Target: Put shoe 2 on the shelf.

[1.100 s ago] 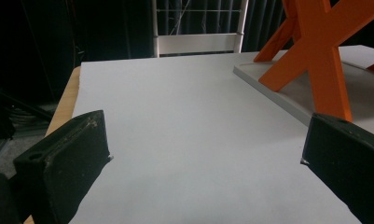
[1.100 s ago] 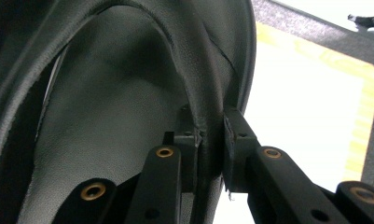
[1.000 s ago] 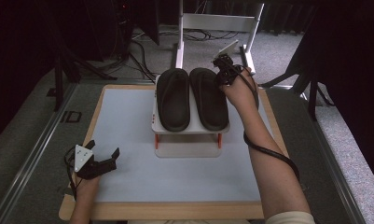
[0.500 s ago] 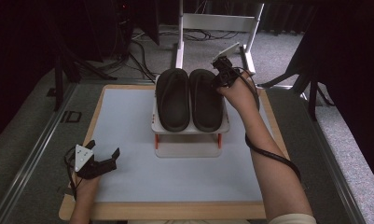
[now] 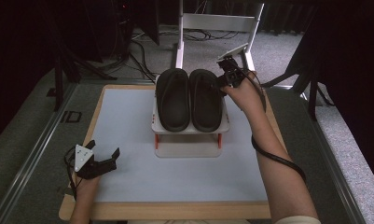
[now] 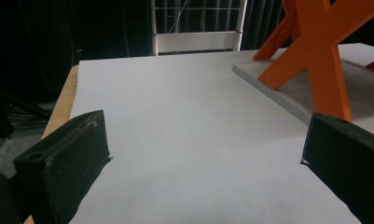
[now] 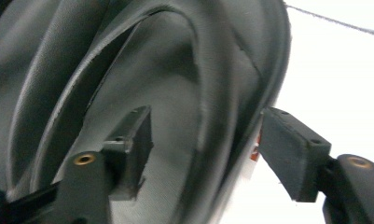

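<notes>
Our right gripper (image 5: 220,84) has just been opening; its spread jaws straddle the outer rim of the right-hand black rubber slipper (image 5: 205,99) without pressing it. Both slippers lie side by side on the small white orange-legged stand (image 5: 189,144). Our left gripper (image 5: 103,158) rests wide open, holding nothing, near the pale board's (image 5: 175,182) front-left corner, with open surface ahead.

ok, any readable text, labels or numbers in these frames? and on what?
"ID": pale letters on the dark floor strip left of the table, high view; possibly part of a longer marking.
Red-and-white sticker beside the right sandal, right gripper view: too blurred to read.
Nothing legible on the sandals, the shoe rack or either gripper.
</notes>
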Demonstrator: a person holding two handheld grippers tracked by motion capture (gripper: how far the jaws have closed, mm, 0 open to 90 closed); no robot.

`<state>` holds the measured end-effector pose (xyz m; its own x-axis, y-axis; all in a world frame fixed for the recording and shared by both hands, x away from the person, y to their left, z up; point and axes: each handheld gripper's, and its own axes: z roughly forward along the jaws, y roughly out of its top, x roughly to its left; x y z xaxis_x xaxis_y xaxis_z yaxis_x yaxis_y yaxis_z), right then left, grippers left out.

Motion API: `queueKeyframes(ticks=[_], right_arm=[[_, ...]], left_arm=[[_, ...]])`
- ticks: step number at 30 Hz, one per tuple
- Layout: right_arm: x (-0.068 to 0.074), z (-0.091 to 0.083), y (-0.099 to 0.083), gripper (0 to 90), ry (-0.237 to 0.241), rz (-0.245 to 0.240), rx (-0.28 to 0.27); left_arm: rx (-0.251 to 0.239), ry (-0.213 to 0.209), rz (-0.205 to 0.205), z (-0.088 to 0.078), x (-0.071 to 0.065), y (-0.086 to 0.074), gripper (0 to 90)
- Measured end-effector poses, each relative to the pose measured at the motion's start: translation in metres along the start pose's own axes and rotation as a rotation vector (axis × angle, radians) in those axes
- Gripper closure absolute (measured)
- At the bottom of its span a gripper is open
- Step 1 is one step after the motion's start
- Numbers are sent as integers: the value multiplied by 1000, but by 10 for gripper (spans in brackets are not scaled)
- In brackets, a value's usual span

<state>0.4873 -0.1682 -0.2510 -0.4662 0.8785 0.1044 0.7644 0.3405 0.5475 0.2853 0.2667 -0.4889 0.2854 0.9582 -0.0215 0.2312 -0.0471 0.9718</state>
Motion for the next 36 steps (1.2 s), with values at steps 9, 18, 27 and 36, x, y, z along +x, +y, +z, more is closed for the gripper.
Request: queueKeyframes(ticks=[9, 18, 27, 36], right_arm=[[-22, -19, -19, 206, -1, -32, -72], [-48, -30, -46, 225, -30, -46, -133], [-78, -21, -82, 226, -35, -3, -161], [-103, 7, -118, 180, -70, 14, -166]], left_arm=[[0, 2, -2, 0, 0, 0, 2], [-1, 4, -3, 0, 0, 0, 2], [-1, 6, -4, 0, 0, 0, 2], [-2, 6, -5, 0, 0, 0, 2]])
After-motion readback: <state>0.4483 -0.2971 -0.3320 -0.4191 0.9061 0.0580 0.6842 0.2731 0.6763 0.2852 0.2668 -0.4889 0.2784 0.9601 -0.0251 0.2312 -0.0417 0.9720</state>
